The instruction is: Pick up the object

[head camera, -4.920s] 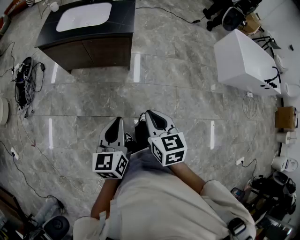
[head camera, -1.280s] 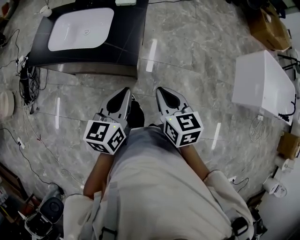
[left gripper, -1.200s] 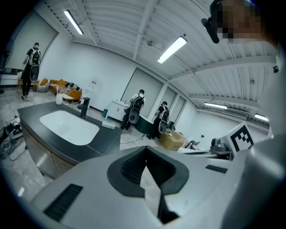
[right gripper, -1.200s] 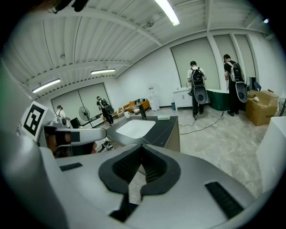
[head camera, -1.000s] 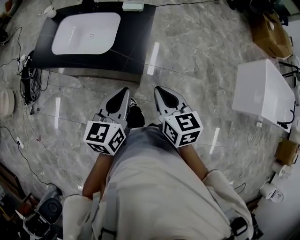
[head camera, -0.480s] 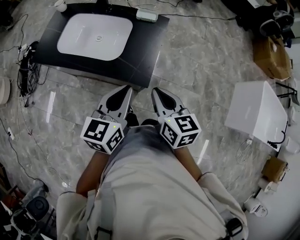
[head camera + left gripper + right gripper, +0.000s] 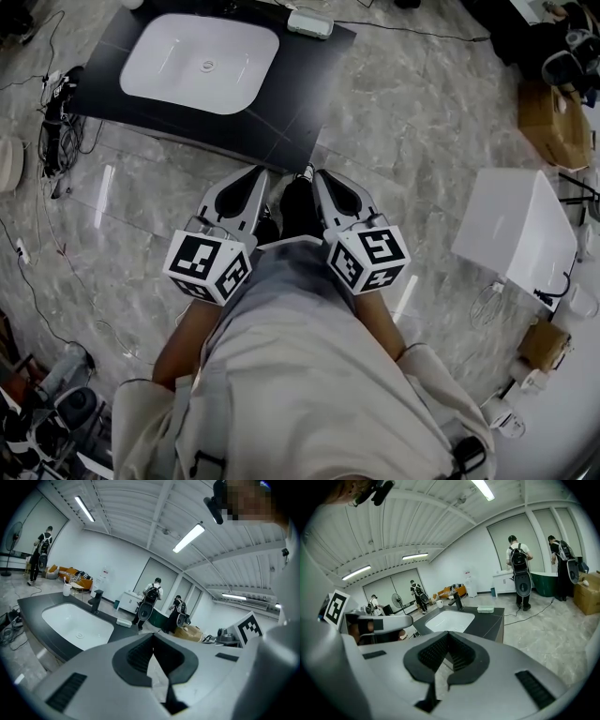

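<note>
Bright ceiling strip lights glare; edges warp.

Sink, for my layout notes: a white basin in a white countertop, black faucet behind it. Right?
No: the countertop is black, not white, as the head view shows. The white basin sits in it, black faucet behind it.

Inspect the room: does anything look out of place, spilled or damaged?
The sink counter stands free on the open floor, against no wall, with cables tangled on the floor beside it. Nothing looks spilled or broken.
</note>
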